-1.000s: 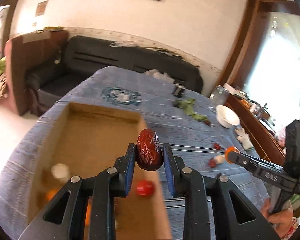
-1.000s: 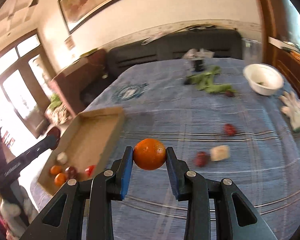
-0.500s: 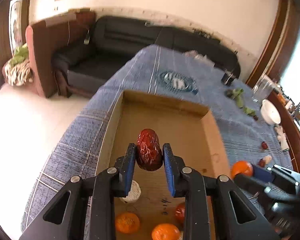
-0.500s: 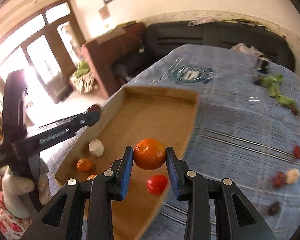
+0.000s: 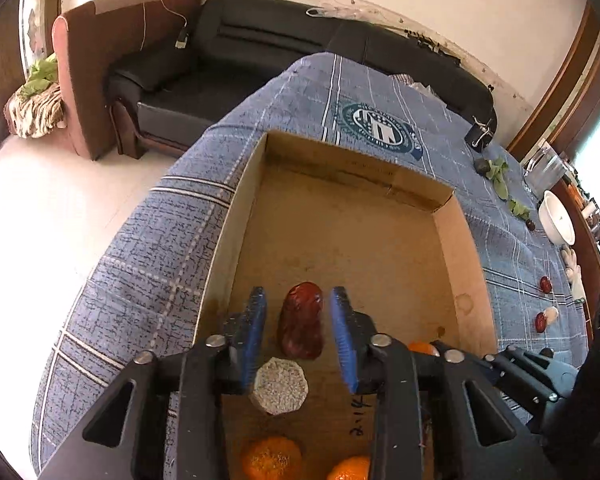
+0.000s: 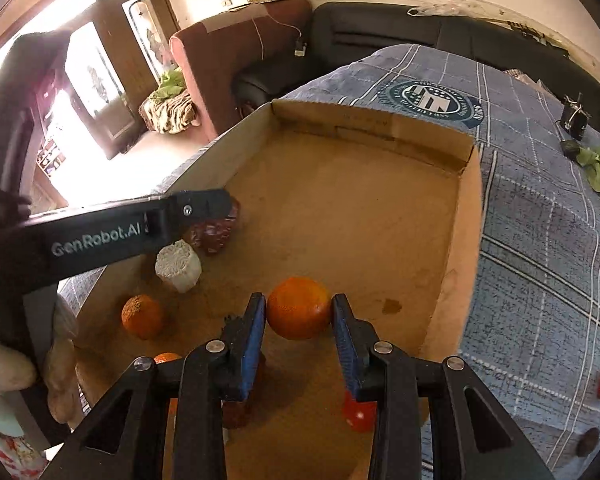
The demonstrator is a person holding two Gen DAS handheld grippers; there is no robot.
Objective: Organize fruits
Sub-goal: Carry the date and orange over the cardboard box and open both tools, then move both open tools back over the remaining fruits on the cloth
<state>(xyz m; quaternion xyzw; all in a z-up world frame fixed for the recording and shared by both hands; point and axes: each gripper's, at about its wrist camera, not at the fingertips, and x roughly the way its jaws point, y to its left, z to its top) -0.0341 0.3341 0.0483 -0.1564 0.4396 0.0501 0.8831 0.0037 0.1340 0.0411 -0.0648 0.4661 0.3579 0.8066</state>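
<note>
Here the left gripper [image 5: 299,334] stands released around the red date [image 5: 302,322], while the right gripper [image 6: 299,334] grasps an orange [image 6: 299,307].

Left gripper [image 5: 299,326] fingers parted — right gripper [image 6: 299,328] clamped.

Daylight poured in from the tall wood-framed glass doors [image 6: 84,80] in the right wrist view, blown out to pure white. In the left wrist view the pale floor [image 5: 52,216] was likewise overexposed. The brown cardboard box [image 6: 456,240] was evenly lit, with soft shadows under the fruit. Both fisheye views bent straight lines hard near the rims, with dark vignetted corners. The centre was sharp; the far black leather sofa [image 5: 292,44] was slightly soft.
</note>
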